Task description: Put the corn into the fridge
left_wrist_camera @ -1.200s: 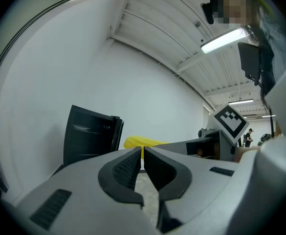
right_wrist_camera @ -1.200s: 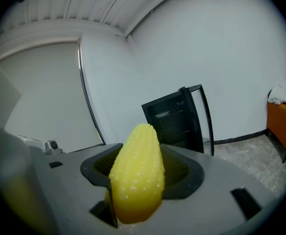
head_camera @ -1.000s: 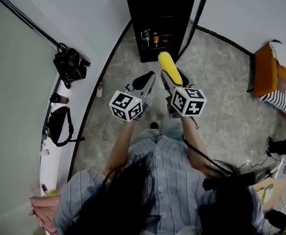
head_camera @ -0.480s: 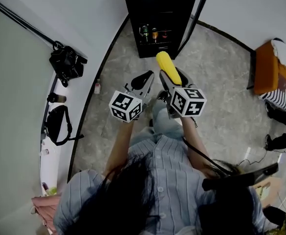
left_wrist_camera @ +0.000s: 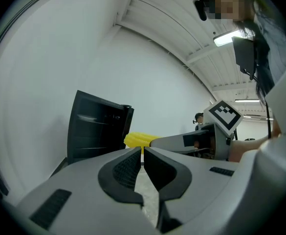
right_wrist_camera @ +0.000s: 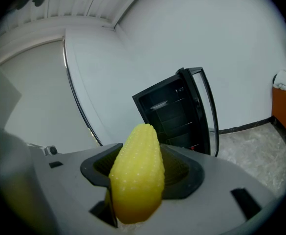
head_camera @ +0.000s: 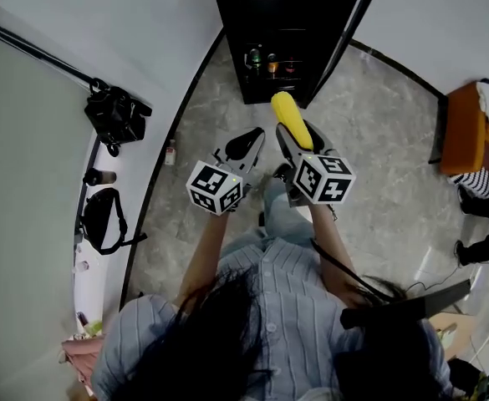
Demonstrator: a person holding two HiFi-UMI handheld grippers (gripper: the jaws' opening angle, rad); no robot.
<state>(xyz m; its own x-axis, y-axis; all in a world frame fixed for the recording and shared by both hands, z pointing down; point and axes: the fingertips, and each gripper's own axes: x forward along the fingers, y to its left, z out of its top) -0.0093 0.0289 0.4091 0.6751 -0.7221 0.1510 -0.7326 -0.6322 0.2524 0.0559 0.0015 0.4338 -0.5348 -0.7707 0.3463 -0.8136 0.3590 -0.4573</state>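
Note:
My right gripper (head_camera: pixel 298 140) is shut on a yellow corn cob (head_camera: pixel 292 118), which sticks out past its jaws toward the black fridge (head_camera: pixel 282 32). In the right gripper view the corn (right_wrist_camera: pixel 137 173) fills the jaws, with the fridge (right_wrist_camera: pixel 174 114) standing open behind it. The fridge door (head_camera: pixel 351 32) hangs open to the right, and bottles (head_camera: pixel 271 62) stand on a low shelf. My left gripper (head_camera: pixel 244 143) is shut and empty, level with the right one; its view shows the corn (left_wrist_camera: pixel 139 140) and the fridge (left_wrist_camera: pixel 96 129) ahead.
A white curved wall (head_camera: pixel 144 23) runs along the left with a black bag (head_camera: pixel 114 114) against it. A small bottle (head_camera: pixel 170 152) stands on the floor by the wall. An orange seat (head_camera: pixel 470 136) and a person's legs (head_camera: pixel 486 215) are at the right.
The view has shifted slightly; the fridge and both grippers sit a little farther right in frame. Both grippers keep their grip states, corn still held.

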